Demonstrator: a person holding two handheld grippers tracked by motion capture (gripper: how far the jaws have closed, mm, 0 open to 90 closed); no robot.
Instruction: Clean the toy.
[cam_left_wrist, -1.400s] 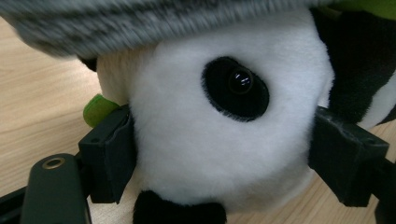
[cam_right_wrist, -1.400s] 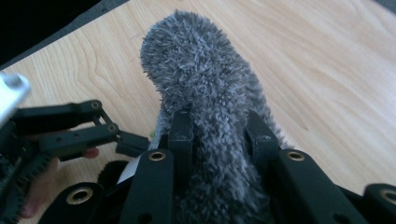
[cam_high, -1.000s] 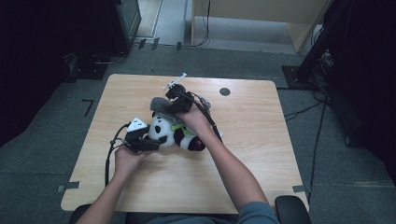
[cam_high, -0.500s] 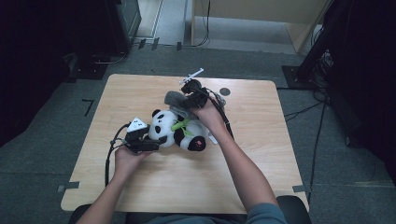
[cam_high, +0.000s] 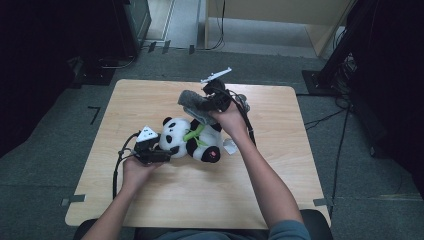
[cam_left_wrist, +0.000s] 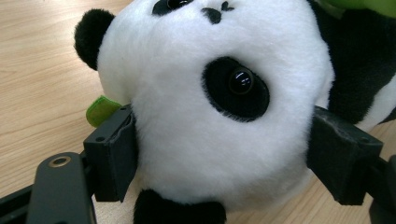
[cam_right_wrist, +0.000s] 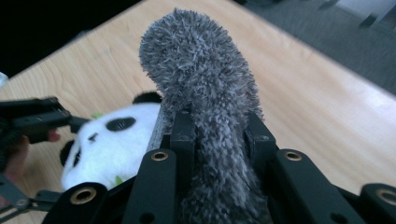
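Panda plush (cam_high: 192, 140) is lying mid-table (cam_high: 150, 200) in the high view, the left gripper (cam_high: 150, 152) clamping its head while the right gripper (cam_high: 212, 100) is holding a grey furry piece (cam_high: 192, 100) above it. Left gripper view: jaws are squeezing the panda's head (cam_left_wrist: 210, 107). Right gripper view: jaws are pinching the grey fur (cam_right_wrist: 205, 93).

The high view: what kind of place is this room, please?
Probably a lab or recording studio, not a home. A lone wooden table stands on grey carpet marked with tape, cables trail over the floor, and dark equipment stands surround it.
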